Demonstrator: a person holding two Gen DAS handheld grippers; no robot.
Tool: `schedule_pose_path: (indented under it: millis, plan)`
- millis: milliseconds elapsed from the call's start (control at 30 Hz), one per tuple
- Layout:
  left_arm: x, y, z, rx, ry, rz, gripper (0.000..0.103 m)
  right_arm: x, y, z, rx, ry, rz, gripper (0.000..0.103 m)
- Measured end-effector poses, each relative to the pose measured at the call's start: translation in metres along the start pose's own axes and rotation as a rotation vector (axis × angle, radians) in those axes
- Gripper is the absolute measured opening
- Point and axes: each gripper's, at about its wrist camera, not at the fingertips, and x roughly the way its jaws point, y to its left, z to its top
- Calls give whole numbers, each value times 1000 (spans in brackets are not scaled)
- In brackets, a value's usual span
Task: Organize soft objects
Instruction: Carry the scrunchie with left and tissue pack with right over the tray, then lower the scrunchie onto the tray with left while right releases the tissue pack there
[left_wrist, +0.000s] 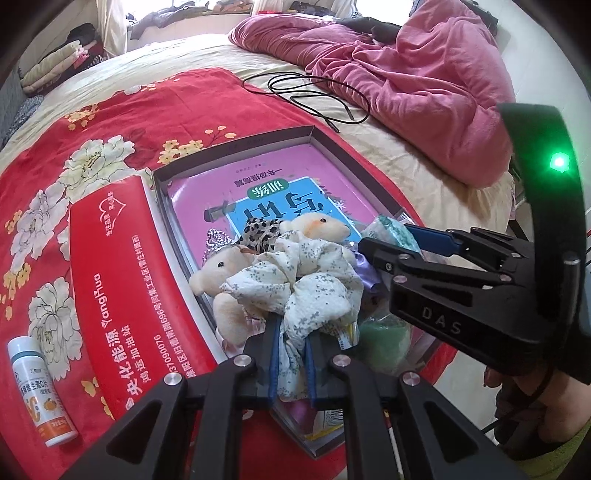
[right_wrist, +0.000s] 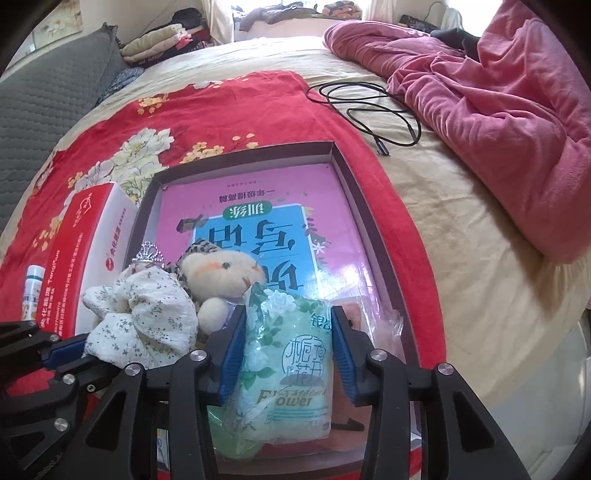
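Note:
A shallow brown box (left_wrist: 236, 146) (right_wrist: 243, 151) lies on the bed with a pink book (left_wrist: 303, 173) (right_wrist: 251, 192) in it. My left gripper (left_wrist: 291, 354) is shut on a white flowered cloth (left_wrist: 314, 284) (right_wrist: 144, 321) over the box's near end. Two plush bears (left_wrist: 218, 273) (right_wrist: 221, 273) and a leopard-print piece (left_wrist: 258, 229) lie under and beside it. My right gripper (right_wrist: 286, 354) (left_wrist: 424, 240) is shut on a green tissue pack (right_wrist: 291, 369) just above the box.
A red carton (left_wrist: 125, 273) (right_wrist: 77, 258) lies left of the box, a small white bottle (left_wrist: 40, 391) beyond it. A red flowered blanket (left_wrist: 92, 129) covers the bed. A black cable (left_wrist: 314, 92) and a pink quilt (left_wrist: 406, 74) lie further back.

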Motion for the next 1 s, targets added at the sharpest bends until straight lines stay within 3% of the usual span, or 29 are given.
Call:
schedule_pose_path:
  millis: [133, 267, 467, 600, 767, 900, 1000]
  plan:
    - [1, 1, 0, -7, -2, -3, 14, -3, 0, 1, -15, 0, 3, 51]
    - [1, 0, 1, 1, -4, -6, 14, -9, 0, 1, -16, -19, 0, 67]
    - [-1, 1, 4, -11, -9, -20, 16, -31, -5, 2, -11, -64, -23, 68]
    - [-4, 0, 6, -11, -12, -40, 29, -48, -10, 0, -2, -90, -34, 69]
    - [-8, -3, 9, -5, -26, -43, 36, -64, -15, -1, 7, -116, -54, 70]
    - [-14, -5, 11, 0, -56, -69, 51, -71, -18, -1, 12, -129, -61, 70]
    - [-21, -7, 12, 11, -82, -81, 54, -74, -17, -2, 12, -132, -66, 70]
